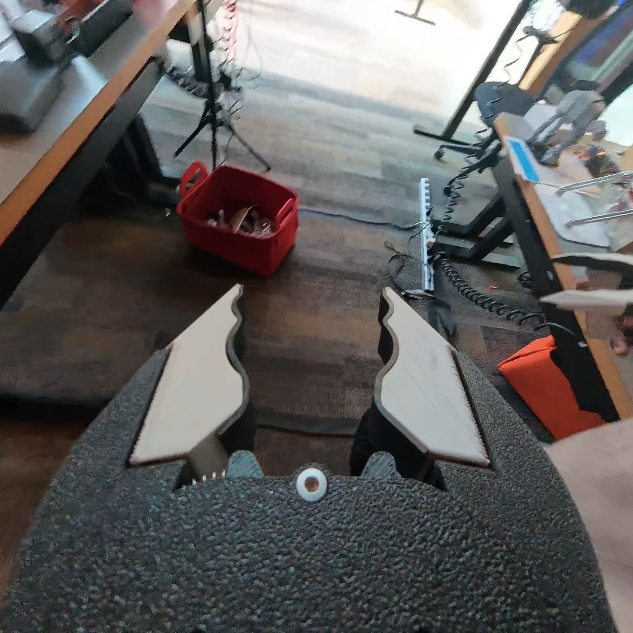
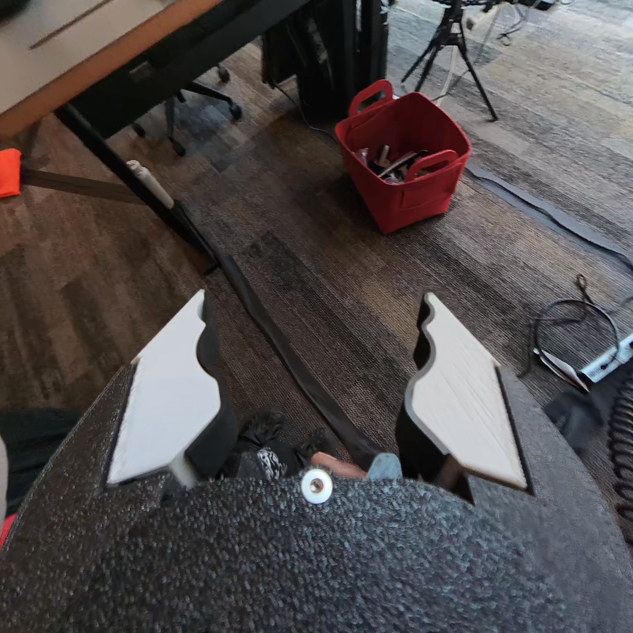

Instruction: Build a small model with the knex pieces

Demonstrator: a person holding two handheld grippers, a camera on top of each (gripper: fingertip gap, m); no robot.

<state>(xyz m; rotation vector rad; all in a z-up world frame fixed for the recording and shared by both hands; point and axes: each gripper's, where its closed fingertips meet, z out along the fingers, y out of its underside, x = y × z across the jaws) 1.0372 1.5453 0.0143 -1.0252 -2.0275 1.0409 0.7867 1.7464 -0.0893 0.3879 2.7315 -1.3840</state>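
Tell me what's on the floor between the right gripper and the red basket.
In the right wrist view, a flat black floor strip runs across the carpet between the open right gripper and the red basket; otherwise bare carpet.

Daylight enters from the far end of the room in the left wrist view, washing the distant floor (image 1: 342,44) out to near white. The near carpet (image 1: 308,342) is dim and brown. Wide-angle distortion bends the desk (image 1: 85,113) edges. Motion blur softens both views, most at the margins; the red bin (image 2: 404,154) is moderately sharp, with soft shadows.
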